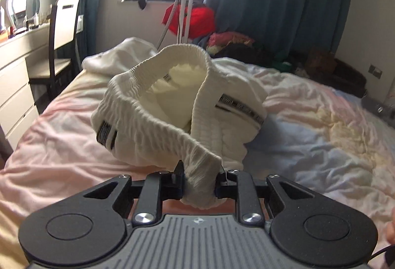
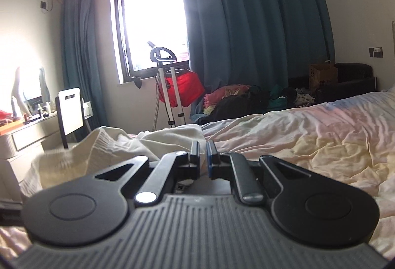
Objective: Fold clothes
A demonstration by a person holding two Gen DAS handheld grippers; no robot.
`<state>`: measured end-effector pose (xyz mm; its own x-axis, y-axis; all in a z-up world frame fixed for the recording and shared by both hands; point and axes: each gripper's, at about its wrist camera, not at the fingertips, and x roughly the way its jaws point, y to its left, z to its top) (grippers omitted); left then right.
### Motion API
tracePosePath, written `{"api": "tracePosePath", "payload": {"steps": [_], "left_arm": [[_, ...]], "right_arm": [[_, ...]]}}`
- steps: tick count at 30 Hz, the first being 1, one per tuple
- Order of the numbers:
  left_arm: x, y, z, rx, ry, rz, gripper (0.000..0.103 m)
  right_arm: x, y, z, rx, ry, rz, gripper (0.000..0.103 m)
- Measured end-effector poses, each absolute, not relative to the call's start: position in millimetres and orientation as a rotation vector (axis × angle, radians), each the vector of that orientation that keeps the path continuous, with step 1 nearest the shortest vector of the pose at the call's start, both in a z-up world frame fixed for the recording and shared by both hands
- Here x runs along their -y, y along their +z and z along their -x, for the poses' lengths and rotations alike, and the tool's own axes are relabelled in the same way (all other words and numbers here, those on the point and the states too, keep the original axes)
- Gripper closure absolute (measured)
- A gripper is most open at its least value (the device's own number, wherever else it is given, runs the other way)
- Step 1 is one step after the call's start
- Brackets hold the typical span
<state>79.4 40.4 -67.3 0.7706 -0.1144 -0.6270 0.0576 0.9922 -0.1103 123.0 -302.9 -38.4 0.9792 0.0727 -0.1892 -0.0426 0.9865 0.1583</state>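
Note:
A white pair of trousers [image 1: 158,96] with an elastic waistband and black side stripes lies bunched on the bed [image 1: 308,120] in the left wrist view. My left gripper [image 1: 201,170] is shut on the near end of the waistband, and the ribbed cloth bulges between its fingers. The waistband is pulled up into an open loop in front of it. In the right wrist view my right gripper [image 2: 203,145] is shut, fingers nearly together, and I see nothing held. It hovers low over the bed, with cream-white cloth [image 2: 98,153] lying just beyond and left of its tips.
Another white garment [image 1: 123,51] lies at the bed's far edge. A chair [image 1: 63,29] and a white dresser [image 1: 14,86] stand to the left. A steamer stand [image 1: 184,9], red cloth [image 1: 197,19] and a clothes pile [image 1: 232,40] sit under the window.

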Motion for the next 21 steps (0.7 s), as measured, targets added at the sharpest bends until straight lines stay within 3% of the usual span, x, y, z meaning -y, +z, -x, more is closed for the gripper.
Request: {"api": "tracePosePath", "payload": {"steps": [4, 7, 10, 14, 16, 18, 19, 21], "left_arm": [[-67.0, -72.8, -78.4, -0.744, -0.078, 0.164, 0.077], [-77.4, -64.4, -63.3, -0.741, -0.088, 0.173, 0.065], [-94.9, -49.7, -47.6, -0.695, -0.1, 0.21, 0.062], [-112.2, -25.2, -45.9, -0.602, 0.011, 0.211, 0.046], [-123.2, -20.9, -48.8, -0.57, 0.077, 0.25, 0.038], [-134.7, -18.2, -56.4, -0.551, 0.136, 0.302, 0.037], [-139.3, -17.5, -59.5, -0.547, 0.165, 0.317, 0.037], [-150.4, -16.3, -68.1, -0.539, 0.214, 0.344, 0.034]], "right_arm": [[294.3, -44.3, -123.3, -0.24, 0.054, -0.148, 0.094], [289.5, -51.3, -127.3, -0.277, 0.059, -0.151, 0.094], [284.2, -57.5, -130.8, -0.302, 0.07, -0.144, 0.094], [273.9, -66.7, -137.1, -0.341, 0.106, -0.134, 0.093], [268.3, -72.4, -139.4, -0.367, 0.128, -0.142, 0.077], [261.8, -78.3, -138.1, -0.379, 0.152, -0.153, 0.021], [257.9, -80.6, -136.7, -0.375, 0.152, -0.15, 0.014], [248.2, -80.7, -141.2, -0.383, 0.153, -0.134, 0.016]]}}
